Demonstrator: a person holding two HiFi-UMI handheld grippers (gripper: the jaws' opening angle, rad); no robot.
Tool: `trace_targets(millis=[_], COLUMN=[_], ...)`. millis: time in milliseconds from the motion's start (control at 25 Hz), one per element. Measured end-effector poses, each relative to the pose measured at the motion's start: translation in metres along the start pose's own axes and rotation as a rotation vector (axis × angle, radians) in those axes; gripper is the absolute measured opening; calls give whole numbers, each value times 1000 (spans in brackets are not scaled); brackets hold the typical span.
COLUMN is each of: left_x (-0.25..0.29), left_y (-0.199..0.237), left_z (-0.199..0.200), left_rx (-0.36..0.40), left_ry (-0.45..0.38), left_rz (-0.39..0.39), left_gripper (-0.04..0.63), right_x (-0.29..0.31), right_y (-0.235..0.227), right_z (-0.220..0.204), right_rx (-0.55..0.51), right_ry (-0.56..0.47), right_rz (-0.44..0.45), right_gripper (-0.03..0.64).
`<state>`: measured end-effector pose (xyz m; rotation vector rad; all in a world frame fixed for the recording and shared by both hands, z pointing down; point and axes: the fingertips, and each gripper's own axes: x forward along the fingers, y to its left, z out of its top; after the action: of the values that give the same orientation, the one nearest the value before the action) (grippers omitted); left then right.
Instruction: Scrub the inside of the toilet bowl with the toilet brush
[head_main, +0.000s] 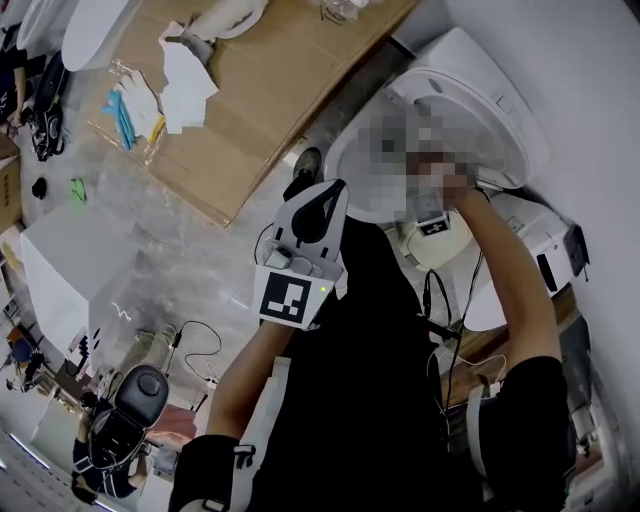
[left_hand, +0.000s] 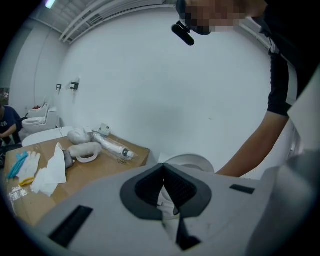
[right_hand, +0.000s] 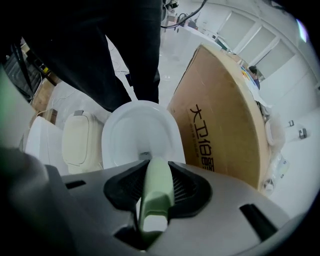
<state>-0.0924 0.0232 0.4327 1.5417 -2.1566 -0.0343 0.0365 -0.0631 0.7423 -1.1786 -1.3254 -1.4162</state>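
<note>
Firmly, the right gripper (right_hand: 156, 176) grasps the toilet brush (right_hand: 157, 196) by its handle (pale green), toilet bowl (right_hand: 119, 142) at twelve o'clock; the left gripper (left_hand: 164, 186) is clenched, empty.

A white toilet bowl (right_hand: 137, 132); a pale green toilet brush (right_hand: 157, 192) between the black ridged pads (right_hand: 187, 187) of the grey right gripper (right_hand: 156, 182); brown cardboard (right_hand: 225, 115) printed with black characters; a black-and-white square marker (head_main: 285, 298) on the white left gripper (head_main: 322, 205); blue gloves (head_main: 120, 112); a mottled grey floor (head_main: 170, 250).

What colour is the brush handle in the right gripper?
The handle is pale green, clearest in the right gripper view.
</note>
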Motion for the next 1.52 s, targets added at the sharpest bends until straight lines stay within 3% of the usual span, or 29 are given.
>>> trace_targets(millis=[120, 240, 320, 400, 480, 720, 880, 1000, 1200, 1360, 1520], left_x=[-5, -5, -3, 0, 3, 22, 34, 44, 56, 65, 69], left_y=[7, 9, 8, 7, 6, -4, -20, -29, -34, -30, -25], left_z=[-3, -5, -4, -1, 2, 9, 6, 0, -15, -28, -35], left_rx=[-8, -8, -1, 11, 21, 42, 87, 125, 174, 184, 202], left_ry=[5, 15, 21, 29, 36, 75, 128, 164, 221, 239, 248], left_rz=[2, -18, -46, -80, -115, -237, -353, -433, -511, -539, -571], left_gripper=[8, 8, 8, 8, 8, 8, 8, 8, 8, 8, 8], right_x=[-1, 0, -3, -9, -18, -38, -35, -24, 2, 30, 51], right_y=[-11, -17, -19, -24, -30, -21, 30, 70, 125, 143, 143], right_z=[11, 19, 22, 22, 19, -14, -32, -32, -8, 14, 30], right_rx=[-53, -26, 63, 237, 497, 1493, 2205, 2680, 3440, 3911, 4180], right_ry=[-3, 1, 1, -4, -7, 2, 56, 64, -16, -159, -284], right_rz=[-23, -34, -36, -46, -69, -204, -286, -344, -568, -806, -1032], right_gripper=[121, 121, 123, 121, 123, 121, 123, 123, 123, 121, 123])
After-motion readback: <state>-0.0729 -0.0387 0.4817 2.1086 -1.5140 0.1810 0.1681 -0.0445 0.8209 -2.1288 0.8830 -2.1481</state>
